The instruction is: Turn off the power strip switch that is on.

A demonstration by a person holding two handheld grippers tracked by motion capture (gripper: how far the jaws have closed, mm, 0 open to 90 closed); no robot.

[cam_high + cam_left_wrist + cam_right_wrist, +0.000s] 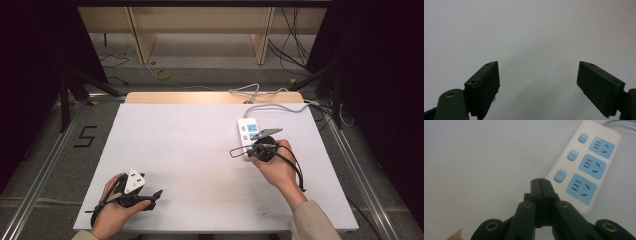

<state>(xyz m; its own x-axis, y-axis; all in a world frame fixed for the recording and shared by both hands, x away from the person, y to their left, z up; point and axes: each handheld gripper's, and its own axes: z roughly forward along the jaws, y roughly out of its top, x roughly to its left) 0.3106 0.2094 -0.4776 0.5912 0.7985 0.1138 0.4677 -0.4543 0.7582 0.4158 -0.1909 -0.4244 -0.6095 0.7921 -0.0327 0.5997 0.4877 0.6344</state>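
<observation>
A white power strip with three blue sockets and three blue switches lies on the right half of the white table. My right gripper is shut with nothing between its jaws, its tip just beside the strip's near corner, close to the nearest switch. In the high view that right gripper points left next to the strip. My left gripper rests low at the table's front left, open, over bare table surface, and the left gripper view shows its fingers spread wide apart.
The strip's grey cable runs off the table's far right corner toward other cables on the floor. A wooden edge borders the table's far side. Metal rails flank the table.
</observation>
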